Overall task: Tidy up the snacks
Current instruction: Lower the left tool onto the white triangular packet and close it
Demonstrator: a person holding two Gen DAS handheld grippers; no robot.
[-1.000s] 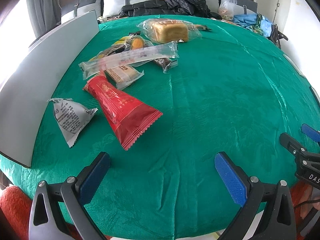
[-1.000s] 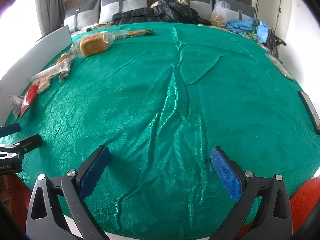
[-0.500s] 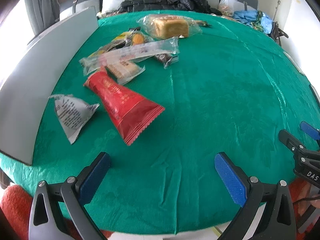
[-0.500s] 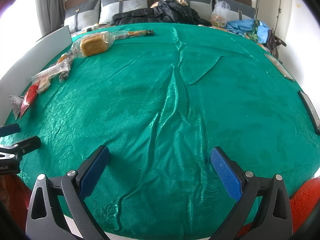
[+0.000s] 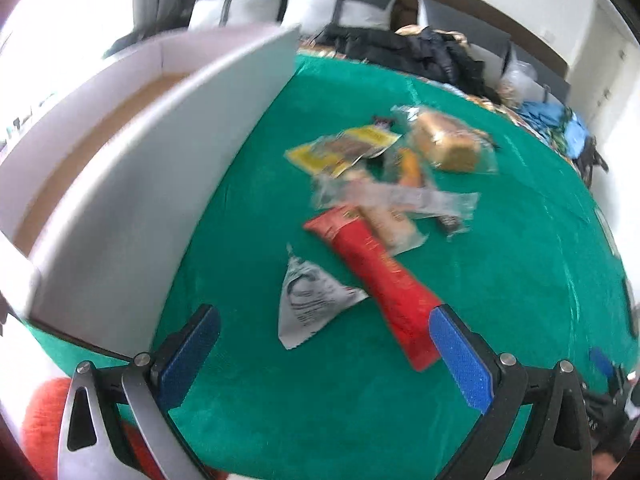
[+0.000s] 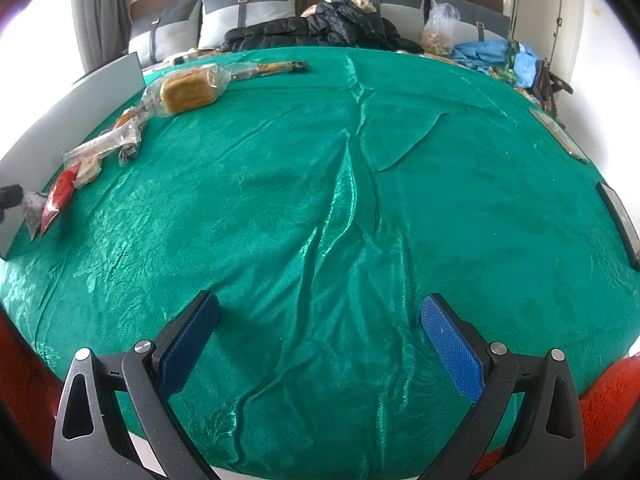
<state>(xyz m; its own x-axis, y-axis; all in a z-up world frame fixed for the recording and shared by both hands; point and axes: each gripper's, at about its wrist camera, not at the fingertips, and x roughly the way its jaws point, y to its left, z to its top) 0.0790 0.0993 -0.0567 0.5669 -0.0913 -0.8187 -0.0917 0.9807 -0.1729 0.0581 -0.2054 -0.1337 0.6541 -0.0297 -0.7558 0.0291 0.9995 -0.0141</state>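
Note:
My left gripper (image 5: 324,356) is open and empty, hovering just short of a grey triangular packet (image 5: 308,300) and a long red packet (image 5: 380,276). Behind them lie a clear wrapped bar (image 5: 404,198), a yellow packet (image 5: 344,148) and a bagged bread loaf (image 5: 448,144). An open white cardboard box (image 5: 132,168) stands at the left. My right gripper (image 6: 320,336) is open and empty over bare green cloth; the snacks show at its far left, with the loaf (image 6: 188,92) and red packet (image 6: 58,196).
The green tablecloth (image 6: 360,200) has folds down its middle. Flat dark devices (image 6: 620,216) lie at the right edge. A black jacket (image 6: 320,28), pillows and bags sit behind the table. The left view is motion-blurred.
My left gripper has swung left and forward toward the snacks; the white box now shows its open inside. My right gripper has stayed still.

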